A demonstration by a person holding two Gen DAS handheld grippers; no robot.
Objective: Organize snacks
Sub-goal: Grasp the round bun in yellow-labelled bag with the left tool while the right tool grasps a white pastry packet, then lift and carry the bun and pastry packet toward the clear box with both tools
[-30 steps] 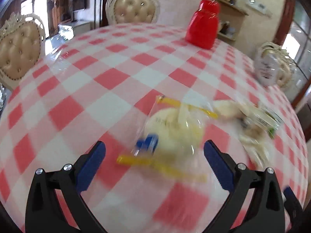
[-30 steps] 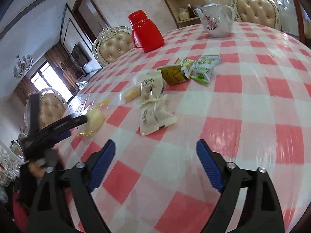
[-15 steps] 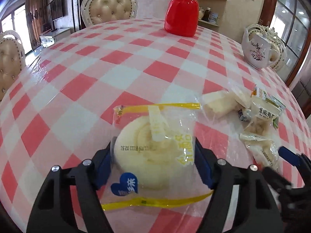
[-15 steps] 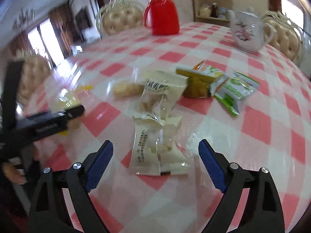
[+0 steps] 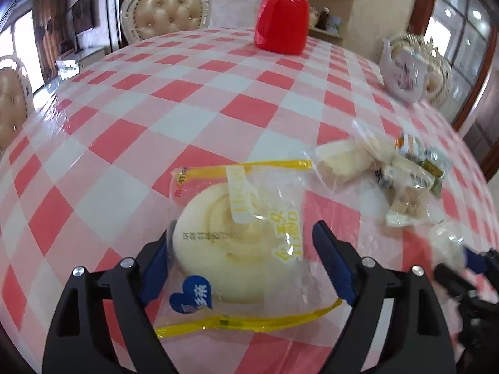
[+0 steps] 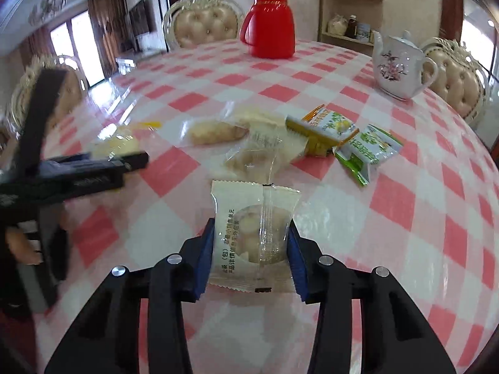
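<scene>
Both tools are at a snack on the checked table [image 5: 193, 99], and the step in hand looks like picking one up in each hand to sort them. The left gripper [image 5: 241, 260] straddles the round cake packet [image 5: 237, 240], which lies flat between its blue pads; its jaws are opening a little, the left pad touches the wrapper edge and the right pad seems just clear, so nothing is truly held there. The right gripper [image 6: 251, 251] is closing on the small cream packet [image 6: 252, 233], which sits square between its pads, both touching the wrapper sides. To do this well, I judge each tool should bite the firm filling, not only the loose film, which would slip; keep the fingertips low to the cloth and squeeze gently so the soft cake is not crushed. Ahead of the right tool, slightly right, lies the cluster of other snacks [image 6: 327, 131]; the red flask [image 6: 269, 21] stands well beyond
</scene>
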